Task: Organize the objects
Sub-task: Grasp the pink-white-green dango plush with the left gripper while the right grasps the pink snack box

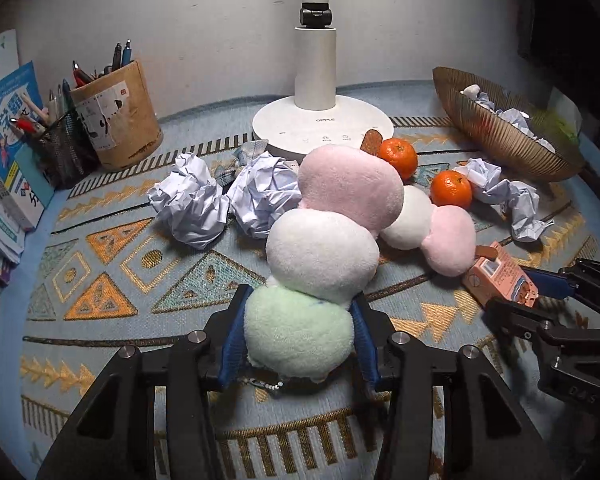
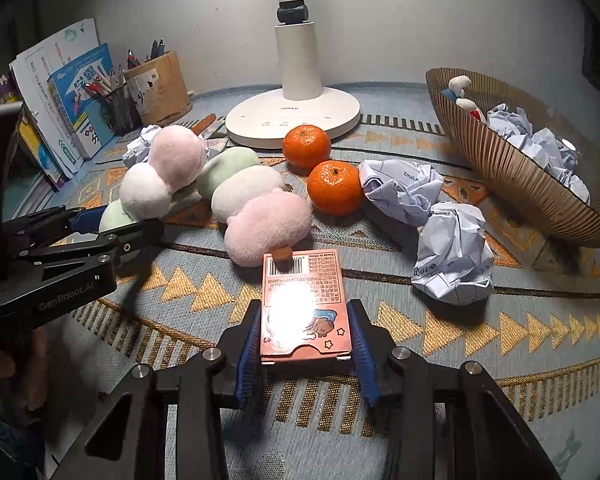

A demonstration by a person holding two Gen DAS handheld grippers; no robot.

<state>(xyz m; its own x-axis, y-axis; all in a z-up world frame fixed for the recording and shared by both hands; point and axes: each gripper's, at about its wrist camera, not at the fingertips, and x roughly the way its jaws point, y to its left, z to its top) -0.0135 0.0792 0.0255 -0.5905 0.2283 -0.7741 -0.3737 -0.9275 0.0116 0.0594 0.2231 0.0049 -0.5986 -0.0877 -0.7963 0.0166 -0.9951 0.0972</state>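
My left gripper (image 1: 300, 300) is shut on the green end ball of a plush dango skewer (image 1: 320, 256), whose white and pink balls stretch away toward the lamp. A second plush skewer (image 1: 448, 240) lies beside it on the right. My right gripper (image 2: 305, 312) is shut on a pink card box (image 2: 304, 304) that lies flat on the patterned mat, barcode end pointing away. In the left wrist view the right gripper (image 1: 540, 292) shows at the right edge with the box (image 1: 500, 280). Seen from the right wrist, the left gripper (image 2: 120, 224) is at the left.
Two oranges (image 2: 306, 146) (image 2: 334, 187) sit in front of the white lamp base (image 1: 320, 124). Crumpled paper balls (image 1: 192, 208) (image 1: 264, 196) (image 2: 452, 256) lie around. A brown ribbed bowl (image 2: 512, 184) holds more paper at the right. Pen holders (image 1: 116, 116) and books (image 1: 8, 152) stand at the left.
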